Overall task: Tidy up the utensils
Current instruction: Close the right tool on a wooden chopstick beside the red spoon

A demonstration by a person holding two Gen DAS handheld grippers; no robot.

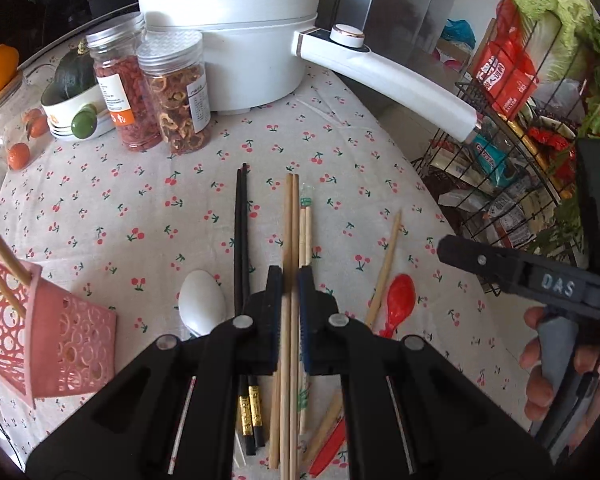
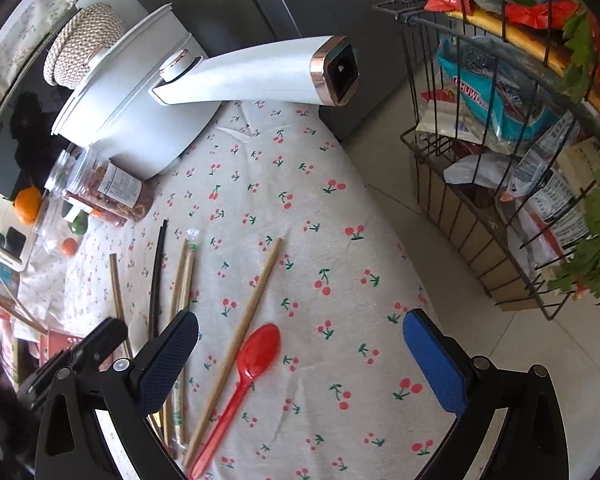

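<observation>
Black left claw (image 1: 290, 280) pinches a long bamboo chopstick pair (image 1: 290, 220) lying mid-table (image 1: 100, 208); lifted carelessly, one stick could slip. Right claw (image 2: 300, 344), wide open, hovers above the red plastic spoon (image 2: 248, 372).

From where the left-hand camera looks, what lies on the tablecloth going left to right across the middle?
Pink basket → white spoon → black chopsticks → long wooden chopsticks, between the left gripper fingers → wrapped chopsticks → single wooden chopstick → red spoon → right gripper.
</observation>
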